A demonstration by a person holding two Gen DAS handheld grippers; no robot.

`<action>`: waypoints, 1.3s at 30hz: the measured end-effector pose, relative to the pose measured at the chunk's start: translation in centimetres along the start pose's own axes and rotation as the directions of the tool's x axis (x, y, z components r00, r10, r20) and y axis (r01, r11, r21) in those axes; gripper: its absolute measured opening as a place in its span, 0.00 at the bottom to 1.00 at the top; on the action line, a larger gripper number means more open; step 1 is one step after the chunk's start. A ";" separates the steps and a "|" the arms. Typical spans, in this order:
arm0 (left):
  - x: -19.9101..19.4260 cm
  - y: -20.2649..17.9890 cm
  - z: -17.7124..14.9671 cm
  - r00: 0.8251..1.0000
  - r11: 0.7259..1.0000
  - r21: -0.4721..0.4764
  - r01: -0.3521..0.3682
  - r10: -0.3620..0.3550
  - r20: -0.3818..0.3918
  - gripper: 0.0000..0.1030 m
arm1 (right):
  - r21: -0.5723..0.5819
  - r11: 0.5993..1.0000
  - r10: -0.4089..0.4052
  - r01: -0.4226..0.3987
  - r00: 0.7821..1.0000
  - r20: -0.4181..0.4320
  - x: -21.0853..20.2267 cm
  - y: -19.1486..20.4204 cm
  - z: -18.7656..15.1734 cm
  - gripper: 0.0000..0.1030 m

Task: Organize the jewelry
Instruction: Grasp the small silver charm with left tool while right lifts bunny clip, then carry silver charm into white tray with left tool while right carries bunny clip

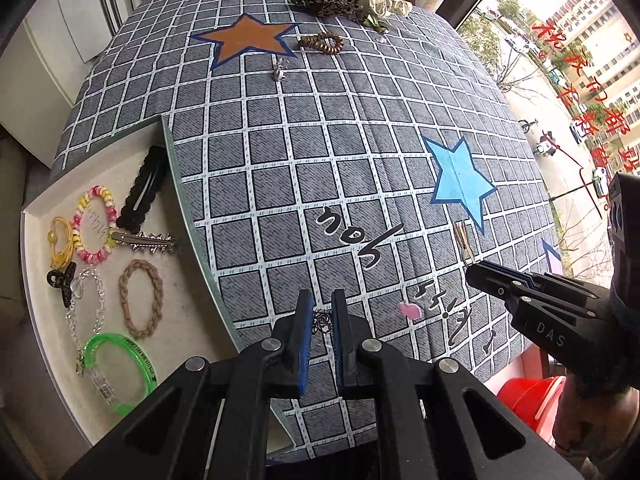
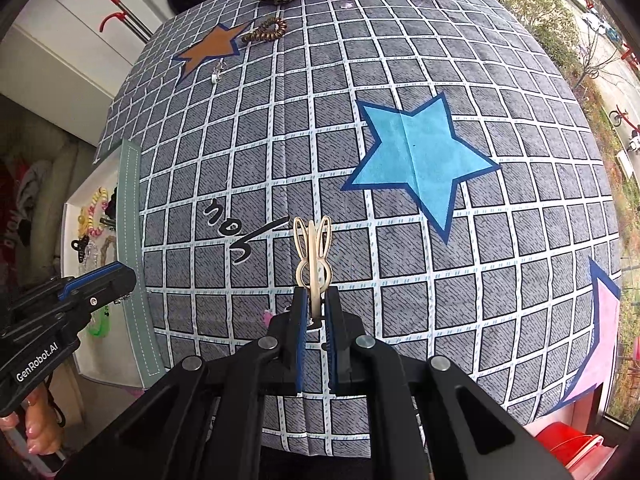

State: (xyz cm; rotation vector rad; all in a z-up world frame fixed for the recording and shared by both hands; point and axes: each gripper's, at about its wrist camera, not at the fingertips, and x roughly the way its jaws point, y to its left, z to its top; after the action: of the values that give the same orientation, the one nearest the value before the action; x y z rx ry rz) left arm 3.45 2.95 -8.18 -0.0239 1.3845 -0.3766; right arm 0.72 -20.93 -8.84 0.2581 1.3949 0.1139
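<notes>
My left gripper (image 1: 322, 322) is shut on a small dark wire trinket (image 1: 322, 323), held above the checked cloth just right of the white tray (image 1: 40, 216); it also shows in the right wrist view (image 2: 130, 286). My right gripper (image 2: 316, 312) is shut on a cream rabbit-shaped hair clip (image 2: 313, 254) above the cloth; it also shows in the left wrist view (image 1: 472, 270). The tray holds several pieces: a black clip (image 1: 144, 188), a pink-yellow bead bracelet (image 1: 96, 224), a brown braided band (image 1: 141, 300), a green bangle (image 1: 120, 372).
On the cloth's far side lie a brown spiral hair tie (image 1: 322, 43), a small silver piece (image 1: 279, 72), a leopard scrunchie (image 1: 326, 2) and a white scrunchie (image 1: 386, 0). A small pink piece (image 1: 411, 311) lies near me. A red bucket (image 1: 532, 396) stands below the table's right edge.
</notes>
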 end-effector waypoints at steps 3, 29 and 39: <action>-0.9 1.1 -0.4 1.000 1.000 -0.022 -0.013 0.014 0.015 0.16 | -0.023 1.000 0.003 -0.003 1.000 0.009 0.1 1.4 -0.5 0.09; -5.5 9.0 -6.2 0.990 0.957 -0.279 -0.076 0.105 0.091 0.16 | -0.352 0.930 0.099 -0.107 0.994 -0.040 -0.6 15.4 0.7 0.09; -6.5 13.3 -10.0 0.985 0.909 -0.401 -0.110 0.154 0.081 0.16 | -0.463 0.874 0.126 -0.149 0.989 -0.082 -0.4 19.9 0.0 0.09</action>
State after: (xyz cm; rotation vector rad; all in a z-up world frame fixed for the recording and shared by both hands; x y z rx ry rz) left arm -3.80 19.26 -7.04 -0.2797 1.3237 0.0245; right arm 2.06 -1.73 -3.59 -0.0524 1.3522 0.5736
